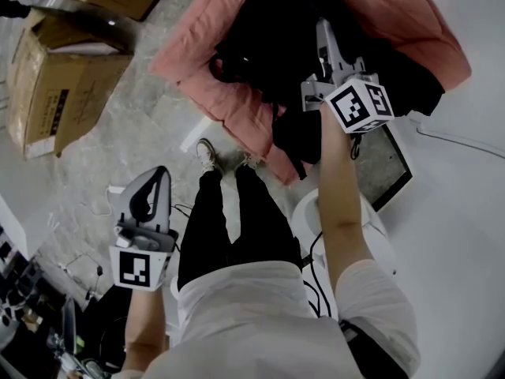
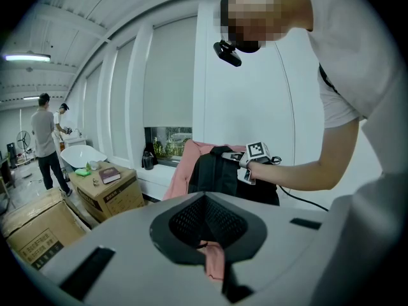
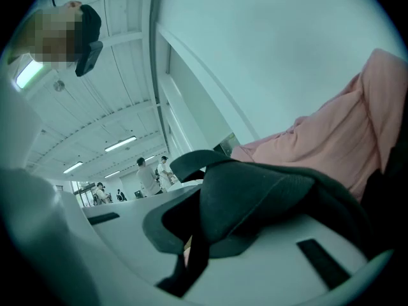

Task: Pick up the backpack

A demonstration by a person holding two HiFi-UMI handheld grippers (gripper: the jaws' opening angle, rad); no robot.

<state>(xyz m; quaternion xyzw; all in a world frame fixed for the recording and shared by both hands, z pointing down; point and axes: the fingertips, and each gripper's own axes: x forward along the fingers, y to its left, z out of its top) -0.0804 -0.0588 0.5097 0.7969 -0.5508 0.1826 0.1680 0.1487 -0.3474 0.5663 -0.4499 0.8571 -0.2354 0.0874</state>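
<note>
The backpack (image 1: 268, 38) is black and slumped on a pink cushion (image 1: 229, 101) on the far side of the scene, straight ahead of my feet, and I'm onto it. My right gripper (image 1: 322, 34) reaches out level over the top of the bag with its jaws clamped together on a black strap (image 3: 255, 196). The webbing folds up and over between the pads, and the pink fabric rises just behind it on the right. From the other side the bag (image 2: 213, 171) shows upright against the cushion, with my right arm stretched across to it.

My left gripper (image 1: 160, 174) hangs low on the near left, well apart from the bag and tilted a little downward. Its jaws are together with nothing between them.

Further out there's a cardboard box (image 1: 55, 93) at the far left on the mottled floor (image 1: 150, 125), and a dark framed panel (image 1: 387, 164) lies flat on the right, just beside the cushion's near corner.
</note>
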